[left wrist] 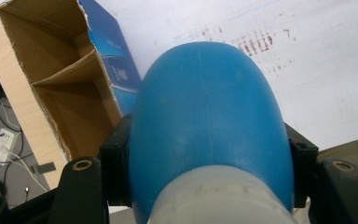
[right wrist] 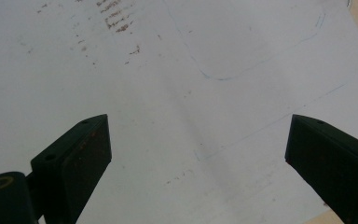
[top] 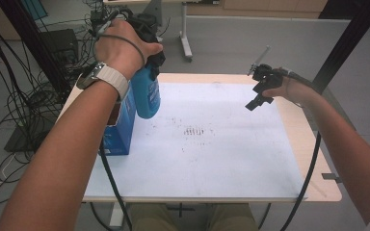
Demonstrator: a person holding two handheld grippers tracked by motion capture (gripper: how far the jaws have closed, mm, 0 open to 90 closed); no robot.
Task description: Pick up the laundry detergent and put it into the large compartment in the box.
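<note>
In the high view we see our left hand (top: 118,45) raised at about ten o'clock of the table, wrist bent, a pale watch band (top: 113,79) on it, gripping the left gripper (top: 150,50). That gripper is clamped around the top of a blue plastic bottle (top: 147,94), which hangs upright in the air just above the open top of a blue cardboard box (top: 123,127) standing at the sheet's nine o'clock edge. A white sheet (top: 212,159) with faint reddish-brown marks (top: 195,131) covers most of the light wooden table (top: 313,159). Our right forearm reaches in from four o'clock, and the right gripper (top: 257,98) hovers above the sheet near two o'clock, tilted down.

In the left gripper view we look down the bottle's rounded blue body (left wrist: 209,121), its whitish collar (left wrist: 219,200) at six o'clock, with both black jaws pressed against its sides. This view adds the box's brown inner walls (left wrist: 70,84) and a cardboard divider inside, at ten o'clock.

In the right gripper view our two black jaws stand wide apart with nothing between them, above the sheet (right wrist: 191,107). It also shows thin blue pen outlines (right wrist: 261,60) at one o'clock.
</note>
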